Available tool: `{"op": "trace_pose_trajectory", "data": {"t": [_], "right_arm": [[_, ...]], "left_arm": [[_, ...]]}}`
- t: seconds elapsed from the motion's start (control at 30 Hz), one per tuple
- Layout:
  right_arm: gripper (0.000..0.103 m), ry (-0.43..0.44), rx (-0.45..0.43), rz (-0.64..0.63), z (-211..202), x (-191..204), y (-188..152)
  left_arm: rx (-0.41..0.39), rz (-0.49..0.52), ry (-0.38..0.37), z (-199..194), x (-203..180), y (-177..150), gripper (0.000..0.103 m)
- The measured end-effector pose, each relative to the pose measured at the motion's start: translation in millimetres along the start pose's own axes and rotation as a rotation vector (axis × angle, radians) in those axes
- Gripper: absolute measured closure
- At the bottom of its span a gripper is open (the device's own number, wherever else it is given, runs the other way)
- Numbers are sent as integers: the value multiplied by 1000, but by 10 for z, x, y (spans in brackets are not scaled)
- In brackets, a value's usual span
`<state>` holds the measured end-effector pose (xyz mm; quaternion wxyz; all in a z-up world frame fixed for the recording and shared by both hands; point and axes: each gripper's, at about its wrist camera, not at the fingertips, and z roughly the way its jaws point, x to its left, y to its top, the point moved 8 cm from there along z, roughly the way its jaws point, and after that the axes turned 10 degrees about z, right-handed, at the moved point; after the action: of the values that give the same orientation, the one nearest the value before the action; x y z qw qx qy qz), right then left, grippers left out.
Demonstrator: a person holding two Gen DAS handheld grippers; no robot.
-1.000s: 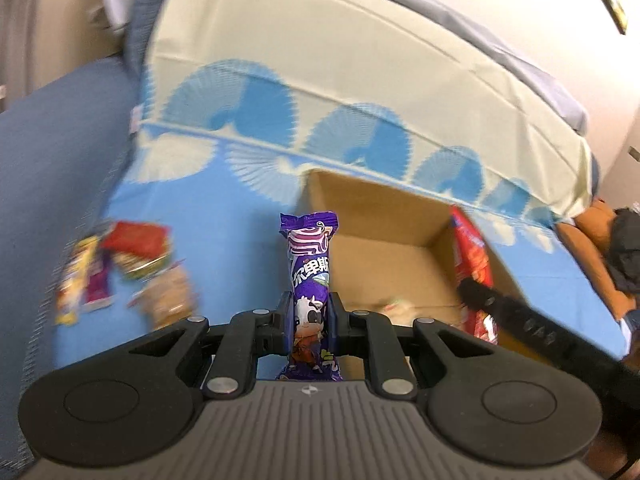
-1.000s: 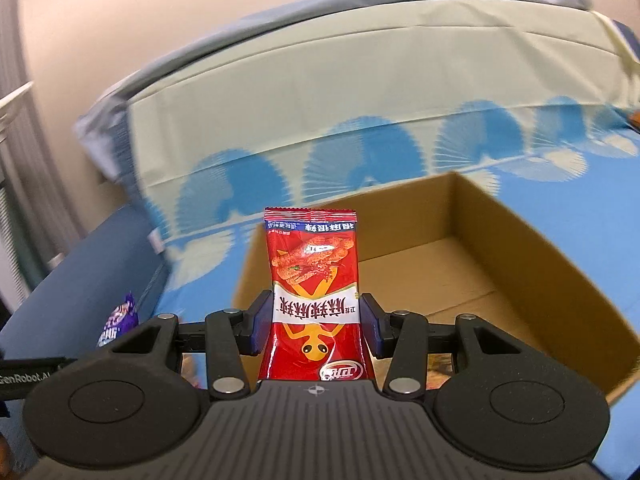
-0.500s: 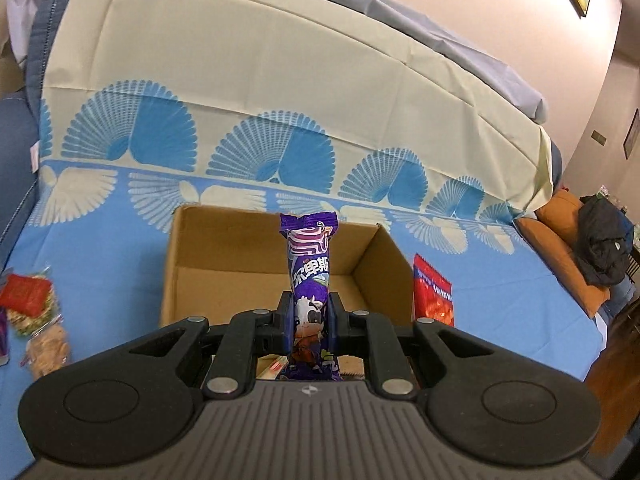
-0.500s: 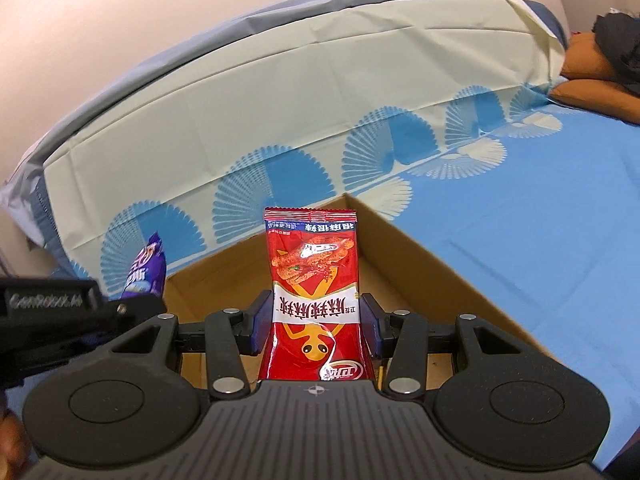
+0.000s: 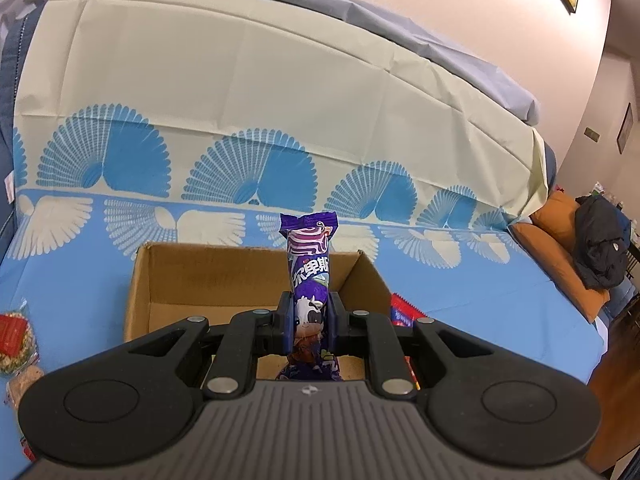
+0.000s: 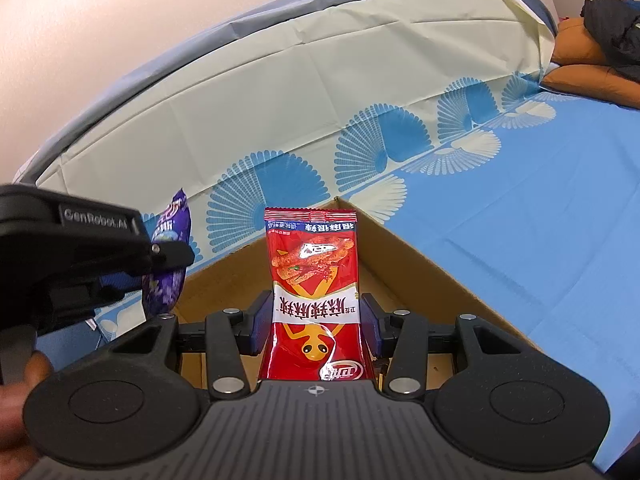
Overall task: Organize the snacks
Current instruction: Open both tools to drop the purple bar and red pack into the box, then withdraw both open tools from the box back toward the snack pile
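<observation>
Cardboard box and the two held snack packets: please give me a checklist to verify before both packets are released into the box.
1. Left gripper clamps the purple packet: ok.
2. Right gripper clamps the red packet: ok.
3. Cardboard box is open at the top: ok.
4. Both packets are above the box opening: cannot tell; they appear over it in each wrist view, but depth is unclear.
5. Free space on the box floor: cannot tell; the grippers hide most of it.
6. Loose snacks remain on the blue cloth, left of the box: not ok, sorting is unfinished.
</observation>
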<state>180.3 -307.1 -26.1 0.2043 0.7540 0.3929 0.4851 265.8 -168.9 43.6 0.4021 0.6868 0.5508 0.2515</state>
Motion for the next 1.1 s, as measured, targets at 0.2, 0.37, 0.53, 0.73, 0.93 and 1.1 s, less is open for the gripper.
{"op": "trace_pose_trajectory", "data": {"t": [0.2, 0.37, 0.53, 0.73, 0.93, 1.1], "right_arm": [[55, 4, 4, 1, 23, 20, -4], [52, 15, 16, -20, 68, 53, -16], [51, 17, 20, -46, 102, 93, -34], [50, 18, 15, -102, 101, 172, -85], [50, 35, 5, -191, 46, 293, -212], [51, 81, -1, -273, -51, 427, -378]], "left_arm": [[-8, 3, -12, 14, 2, 64, 86], [-33, 13, -19, -64, 7, 76, 69], [-56, 26, 3, -232, 77, 23, 67], [-131, 78, 43, -635, 234, -190, 67], [-110, 59, 78, -1095, 661, -651, 56], [-77, 100, 132, -1431, 1088, -1128, 54]]}}
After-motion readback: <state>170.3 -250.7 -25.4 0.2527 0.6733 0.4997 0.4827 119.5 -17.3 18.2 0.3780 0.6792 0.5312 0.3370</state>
